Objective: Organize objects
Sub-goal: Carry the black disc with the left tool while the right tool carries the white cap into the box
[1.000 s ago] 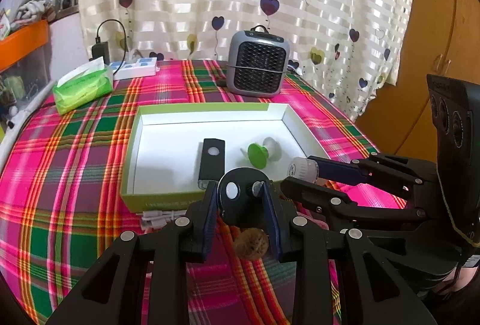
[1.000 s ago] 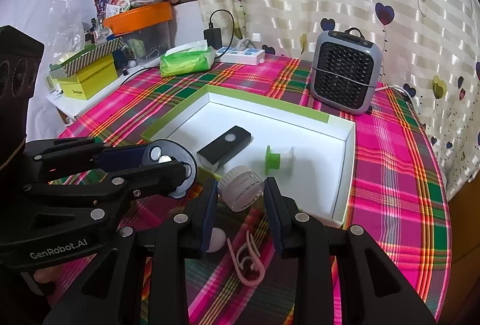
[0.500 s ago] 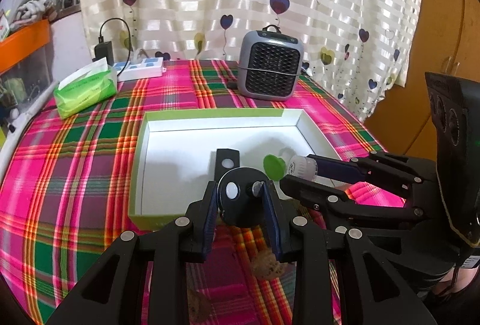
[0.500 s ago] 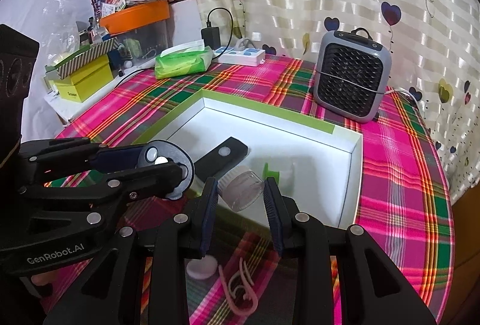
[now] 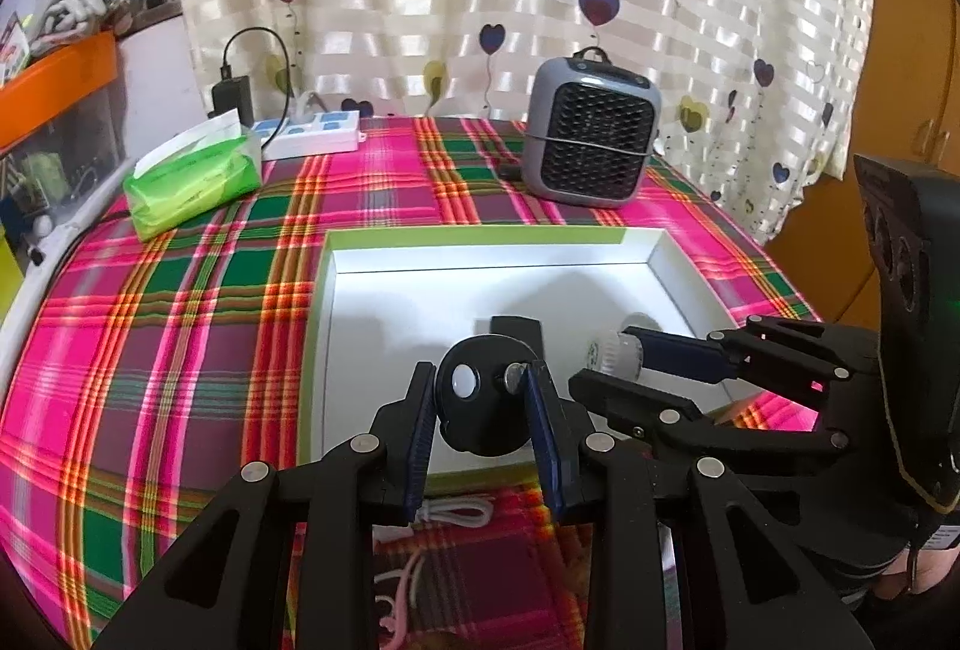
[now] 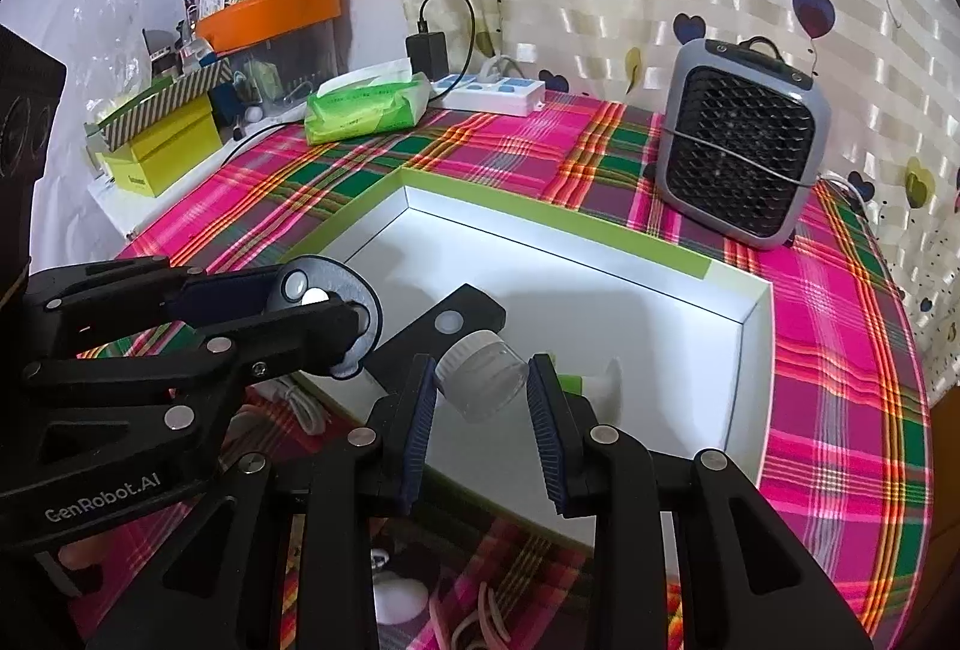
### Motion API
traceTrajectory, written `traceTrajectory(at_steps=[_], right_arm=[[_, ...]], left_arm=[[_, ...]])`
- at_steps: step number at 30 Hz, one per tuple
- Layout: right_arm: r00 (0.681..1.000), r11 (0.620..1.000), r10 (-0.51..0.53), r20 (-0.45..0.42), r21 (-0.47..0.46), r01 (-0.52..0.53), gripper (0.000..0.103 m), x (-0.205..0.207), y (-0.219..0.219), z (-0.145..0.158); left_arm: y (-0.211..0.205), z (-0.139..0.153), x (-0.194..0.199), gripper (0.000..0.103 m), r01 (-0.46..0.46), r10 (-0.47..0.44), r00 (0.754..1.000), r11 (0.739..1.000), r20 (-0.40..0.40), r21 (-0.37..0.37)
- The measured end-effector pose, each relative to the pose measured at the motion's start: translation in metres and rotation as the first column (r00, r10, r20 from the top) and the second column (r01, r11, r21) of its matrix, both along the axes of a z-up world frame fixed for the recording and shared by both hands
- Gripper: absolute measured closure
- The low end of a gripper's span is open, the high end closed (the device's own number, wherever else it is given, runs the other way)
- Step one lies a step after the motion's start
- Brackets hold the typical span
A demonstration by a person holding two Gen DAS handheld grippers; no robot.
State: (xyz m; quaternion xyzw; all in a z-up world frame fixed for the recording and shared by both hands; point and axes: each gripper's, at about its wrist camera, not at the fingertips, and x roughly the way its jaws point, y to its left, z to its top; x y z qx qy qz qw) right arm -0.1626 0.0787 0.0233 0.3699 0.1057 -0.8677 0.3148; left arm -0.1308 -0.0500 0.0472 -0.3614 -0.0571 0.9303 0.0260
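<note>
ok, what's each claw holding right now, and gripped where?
Left claw clamps a black disc-shaped part across its flat faces. Right claw clamps a small clear jar with a white cap by the sides of its clear body. Both are over the white tray.

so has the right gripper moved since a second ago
Yes. The right gripper, shut on the small jar, has moved forward over the white tray, towards the heater.

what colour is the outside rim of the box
Lime green outside, white inside; the box shows it best in the right wrist view.
</note>
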Motion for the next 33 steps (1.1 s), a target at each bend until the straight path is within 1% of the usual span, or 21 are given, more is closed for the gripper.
traceTrajectory(at_steps=[13,21,33], right_arm=[[1.000,0.999,-0.014,0.026,0.030,0.013,0.070,-0.010,-0.001,-0.013],[0.999,0.999,-0.026,0.025,0.035,0.025,0.070,-0.012,0.002,-0.014],[0.999,0.999,-0.025,0.028,0.028,0.025,0.070,-0.013,0.002,-0.014]], left_arm=[[-0.011,-0.017,-0.016,0.076,-0.046,0.046,0.998,0.999,0.042,-0.008],[-0.008,-0.025,-0.023,0.076,-0.038,0.038,0.997,0.999,0.070,-0.007],[-0.007,-0.029,-0.026,0.076,-0.029,0.029,0.996,1.000,0.078,-0.001]])
